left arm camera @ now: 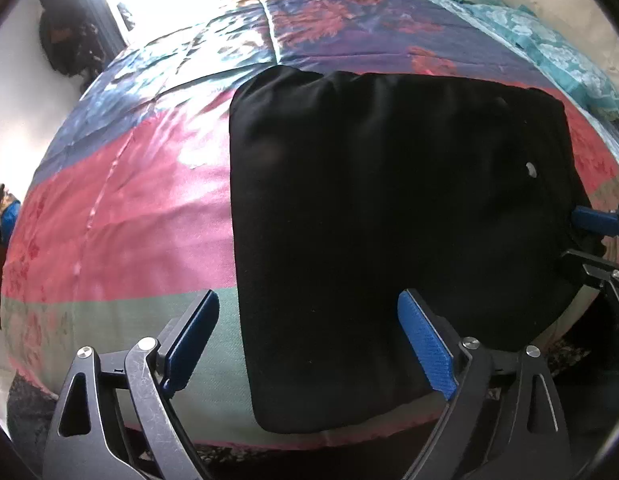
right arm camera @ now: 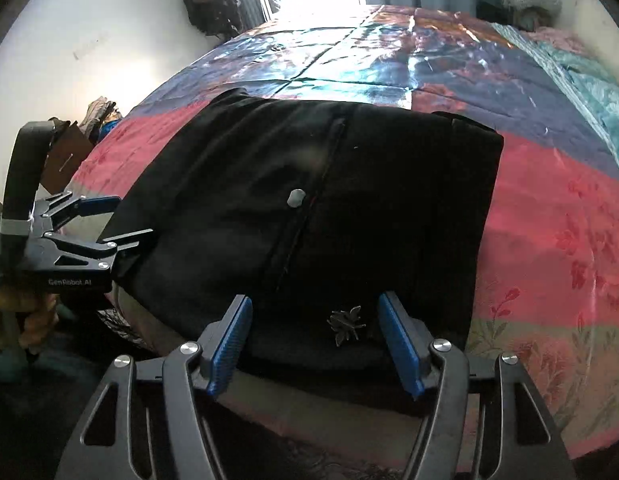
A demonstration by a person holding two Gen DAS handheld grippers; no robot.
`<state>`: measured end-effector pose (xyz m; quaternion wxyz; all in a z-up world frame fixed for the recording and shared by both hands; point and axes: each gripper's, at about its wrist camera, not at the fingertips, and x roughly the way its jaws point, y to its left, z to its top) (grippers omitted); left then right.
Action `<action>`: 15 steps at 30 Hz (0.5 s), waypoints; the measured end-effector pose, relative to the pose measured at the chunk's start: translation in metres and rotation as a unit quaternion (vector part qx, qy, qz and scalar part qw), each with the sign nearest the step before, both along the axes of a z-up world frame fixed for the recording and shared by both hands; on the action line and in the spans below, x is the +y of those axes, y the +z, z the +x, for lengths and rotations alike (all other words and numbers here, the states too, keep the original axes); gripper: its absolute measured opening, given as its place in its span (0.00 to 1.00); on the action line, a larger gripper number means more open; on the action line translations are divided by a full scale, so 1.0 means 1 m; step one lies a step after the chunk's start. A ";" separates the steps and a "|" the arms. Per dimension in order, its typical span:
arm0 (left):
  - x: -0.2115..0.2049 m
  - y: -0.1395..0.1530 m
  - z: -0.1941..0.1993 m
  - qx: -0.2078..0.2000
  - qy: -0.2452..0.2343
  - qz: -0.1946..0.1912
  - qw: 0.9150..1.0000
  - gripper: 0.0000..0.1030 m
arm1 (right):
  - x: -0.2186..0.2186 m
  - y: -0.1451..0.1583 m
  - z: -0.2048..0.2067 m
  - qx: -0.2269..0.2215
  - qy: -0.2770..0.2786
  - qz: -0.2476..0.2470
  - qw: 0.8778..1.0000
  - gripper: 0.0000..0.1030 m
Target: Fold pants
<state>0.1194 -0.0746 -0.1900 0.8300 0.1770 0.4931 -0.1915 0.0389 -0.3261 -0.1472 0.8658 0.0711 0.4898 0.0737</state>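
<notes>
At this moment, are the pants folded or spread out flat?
Folded. The black pants lie on the bedspread as a compact rectangular bundle with doubled edges at the far corner; no legs stretch out. How many folds, cannot tell.

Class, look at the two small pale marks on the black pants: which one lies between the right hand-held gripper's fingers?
The leaf-shaped emblem, between the right hand-held gripper fingers; the round button sits farther up the pants.

Black pants (left arm camera: 389, 240) cover near bed edge; bare bedspread (left arm camera: 121, 216) beyond and either side.
</notes>
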 end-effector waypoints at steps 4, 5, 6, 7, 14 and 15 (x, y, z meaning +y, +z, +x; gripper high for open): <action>-0.003 0.001 -0.003 -0.004 0.001 0.006 1.000 0.90 | 0.006 -0.005 0.003 -0.001 0.003 -0.003 1.000 0.64; -0.003 0.001 -0.005 -0.005 0.001 0.007 1.000 0.90 | 0.009 -0.004 0.009 0.004 0.001 -0.002 1.000 0.64; -0.003 0.001 -0.003 -0.005 0.001 0.008 1.000 0.90 | 0.012 -0.003 0.011 0.012 -0.002 -0.001 1.000 0.64; -0.004 0.001 -0.004 -0.006 0.001 0.008 1.000 0.90 | 0.013 0.004 0.015 0.022 -0.008 0.005 1.000 0.63; -0.006 0.001 -0.003 -0.014 -0.001 0.012 1.000 0.90 | -0.017 0.069 0.084 -0.027 -0.018 0.021 0.999 0.64; -0.006 0.001 -0.003 -0.014 -0.001 0.012 1.000 0.90 | -0.024 0.064 0.094 -0.021 -0.022 0.027 0.999 0.64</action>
